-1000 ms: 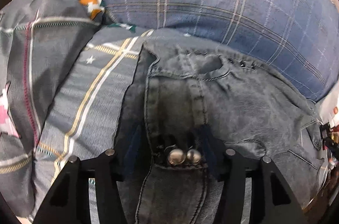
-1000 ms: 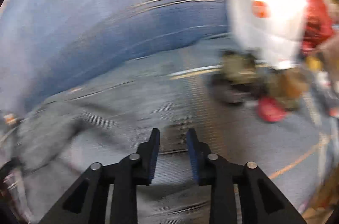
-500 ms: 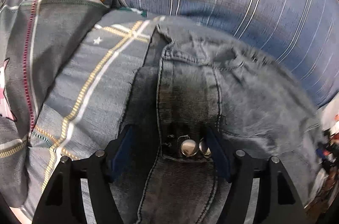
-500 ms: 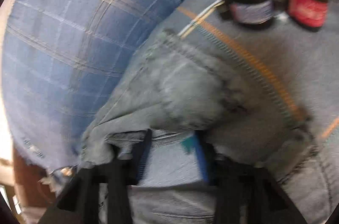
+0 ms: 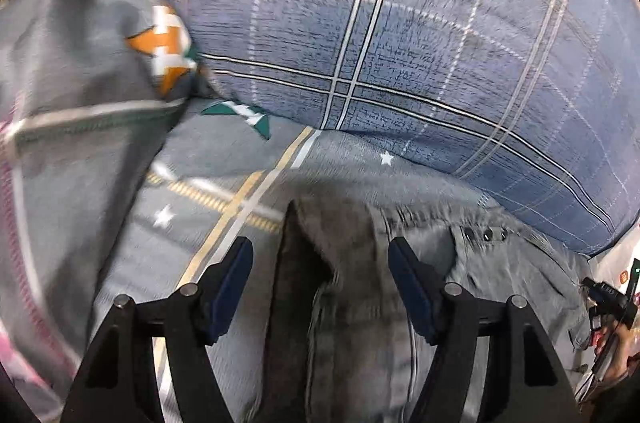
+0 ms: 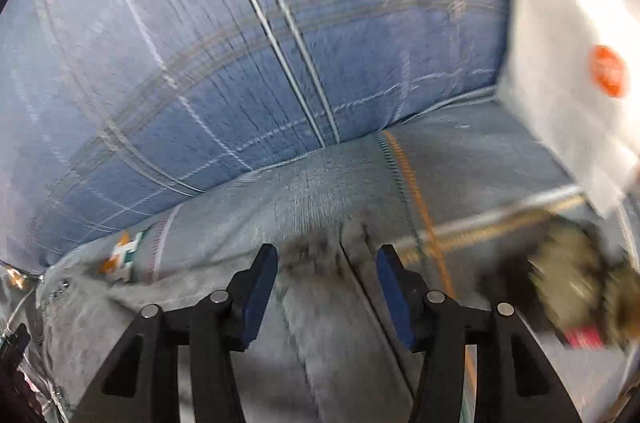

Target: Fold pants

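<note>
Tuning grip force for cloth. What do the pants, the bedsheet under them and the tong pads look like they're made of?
Pants: grey washed denim, matte, going by the stitched seams and small metal rivets.
Bedsheet: thin woven fabric, likely cotton, matte, with printed stripes and stars.
Pads of the left tongs: dark blue, dull, probably rubber or foam on black plastic fingers; motion blur leaves it open.

I see both wrist views lit evenly and fairly dim, with no glare. Motion blur smears the jeans and the bedsheet; the white bag is soft too. Fisheye bending curves the quilt lines, and black corners ring each view.
</note>
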Motion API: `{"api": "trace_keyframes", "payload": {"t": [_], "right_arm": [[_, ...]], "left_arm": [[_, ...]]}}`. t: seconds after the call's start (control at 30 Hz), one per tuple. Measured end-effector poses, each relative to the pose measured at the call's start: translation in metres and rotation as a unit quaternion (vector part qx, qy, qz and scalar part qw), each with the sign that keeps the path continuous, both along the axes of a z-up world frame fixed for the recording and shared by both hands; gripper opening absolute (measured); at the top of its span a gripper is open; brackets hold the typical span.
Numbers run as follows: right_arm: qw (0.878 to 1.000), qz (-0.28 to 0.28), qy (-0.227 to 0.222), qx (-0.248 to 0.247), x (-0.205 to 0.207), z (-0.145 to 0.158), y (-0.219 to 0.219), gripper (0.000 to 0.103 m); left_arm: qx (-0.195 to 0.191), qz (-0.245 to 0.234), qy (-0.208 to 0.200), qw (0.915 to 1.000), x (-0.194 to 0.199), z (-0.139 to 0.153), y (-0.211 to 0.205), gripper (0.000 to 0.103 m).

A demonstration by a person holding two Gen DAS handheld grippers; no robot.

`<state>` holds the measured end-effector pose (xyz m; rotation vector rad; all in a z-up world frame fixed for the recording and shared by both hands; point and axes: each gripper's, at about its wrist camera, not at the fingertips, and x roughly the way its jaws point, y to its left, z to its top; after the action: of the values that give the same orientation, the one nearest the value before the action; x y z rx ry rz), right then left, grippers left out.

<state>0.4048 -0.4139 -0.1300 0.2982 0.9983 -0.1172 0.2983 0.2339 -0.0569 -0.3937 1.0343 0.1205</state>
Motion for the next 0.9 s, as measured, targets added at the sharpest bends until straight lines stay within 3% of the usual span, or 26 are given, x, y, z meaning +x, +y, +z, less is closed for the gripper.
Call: {"api": "trace_keyframes", "payload": {"t": [0.07, 0.1, 0.13, 0.17, 0.2, 0.23, 0.33, 0.5, 0.57, 0.67, 0.73, 0.77, 0.83, 0.9], "right_arm": [[1.000, 0.007, 0.016, -0.009, 0.004, -0.014, 0.001, 0.053], [0.999, 0.011, 0.009, -0.029, 0.005, -0.013, 0.003, 0.048], [0.999, 0.012, 0.013, -0.037, 0.001, -0.013, 0.005, 0.031], [0.999, 0.016, 0.013, -0.042, 0.000, -0.011, 0.005, 0.023], [0.999, 0.020, 0.014, -0.041, -0.002, -0.008, 0.005, 0.021], [0.998, 0.022, 0.010, -0.051, -0.004, -0.004, 0.006, 0.019], [0.997, 0.017, -0.019, -0.075, -0.019, 0.017, 0.013, 0.018], [0.983, -0.004, -0.108, -0.148, -0.044, 0.063, 0.024, 0.018], [0.979, -0.021, -0.117, -0.163, -0.041, 0.062, 0.024, 0.024], [0.988, 0.026, -0.045, -0.148, -0.015, 0.027, 0.027, 0.031], [0.992, 0.005, -0.044, -0.121, -0.023, 0.023, 0.017, 0.035], [0.994, -0.009, -0.052, -0.100, -0.032, 0.025, 0.010, 0.050], [0.996, -0.038, -0.068, -0.037, -0.062, 0.032, -0.008, 0.069], [0.997, -0.048, -0.065, 0.013, -0.090, 0.030, -0.018, 0.069]], "left_arm": [[0.003, 0.001, 0.008, 1.0000, 0.014, -0.009, -0.003, 0.071], [-0.001, 0.002, 0.019, 0.9998, 0.021, -0.015, -0.005, 0.063], [-0.002, 0.002, 0.029, 0.9996, 0.025, -0.020, -0.007, 0.040], [0.000, 0.000, 0.046, 0.9989, 0.029, -0.026, -0.011, 0.030], [0.000, -0.005, 0.055, 0.9985, 0.032, -0.031, -0.014, 0.014], [0.001, -0.008, 0.055, 0.9985, 0.033, -0.034, -0.018, 0.006], [0.033, -0.008, 0.036, 0.9988, 0.034, -0.030, -0.025, 0.003], [0.080, 0.007, -0.071, 0.9942, 0.035, 0.007, -0.037, 0.003], [0.099, 0.001, -0.041, 0.9943, 0.048, -0.010, -0.045, 0.004], [0.084, -0.012, 0.009, 0.9963, 0.050, -0.037, -0.049, 0.008], [0.087, -0.011, 0.003, 0.9962, 0.034, -0.034, -0.049, 0.030], [0.090, -0.008, -0.011, 0.9958, 0.022, -0.027, -0.048, 0.035], [0.090, 0.001, -0.040, 0.9952, -0.008, -0.013, -0.047, 0.053], [0.084, -0.007, -0.050, 0.9952, -0.038, -0.005, -0.049, 0.060]]}}
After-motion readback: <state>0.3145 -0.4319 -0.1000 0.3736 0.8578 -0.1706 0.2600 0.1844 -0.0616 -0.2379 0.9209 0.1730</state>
